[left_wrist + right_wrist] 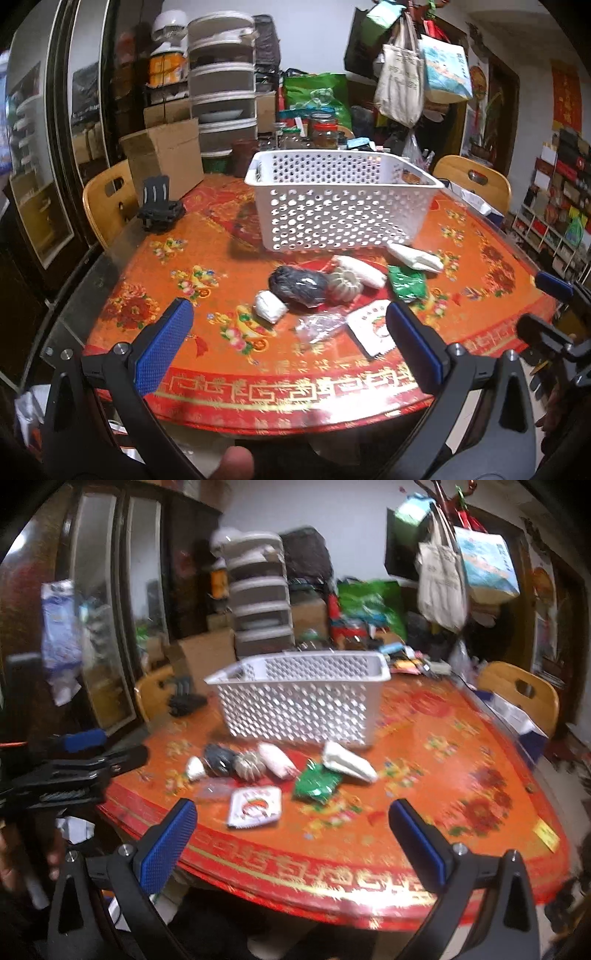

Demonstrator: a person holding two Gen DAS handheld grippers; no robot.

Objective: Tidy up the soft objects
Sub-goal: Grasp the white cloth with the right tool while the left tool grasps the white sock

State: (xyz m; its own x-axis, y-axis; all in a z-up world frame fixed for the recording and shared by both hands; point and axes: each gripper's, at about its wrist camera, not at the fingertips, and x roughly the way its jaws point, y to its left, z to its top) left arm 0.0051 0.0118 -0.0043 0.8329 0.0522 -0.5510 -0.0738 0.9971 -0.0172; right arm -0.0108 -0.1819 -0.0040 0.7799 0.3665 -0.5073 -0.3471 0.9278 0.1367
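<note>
None of the soft things appears to be in the basket (343, 199) yet, so by my reading the task has hardly begun.

In the left wrist view, the basket stands on the far half of the worktop (155, 295), and through its holes and over its rim no item can be made out inside. In front of it lie a black bundle (297, 286), a ribbed grey puff (345, 284) touching it, a white roll (360, 271) behind the puff, a small white wad (271, 306), a green packet (406, 284), a white pouch (415, 256), a clear wrapper (319, 325) and a printed sachet (371, 325). The left gripper (288, 343) hangs over the near edge with jaws spread wide, holding nothing. The right gripper (546, 317) is partly seen at the right edge, clear of the pile.

In the right wrist view, which is blurred, the same pile lies between the basket (299, 701) and the near rim of the worktop (461, 775): black bundle (219, 758), puff (249, 764), roll (277, 760), wad (195, 768), green packet (317, 782), pouch (347, 762), sachet (255, 806). The right gripper (291, 830) is spread wide and empty. The left gripper (85, 746) shows at the left edge.

All eight items seem left to move.
</note>
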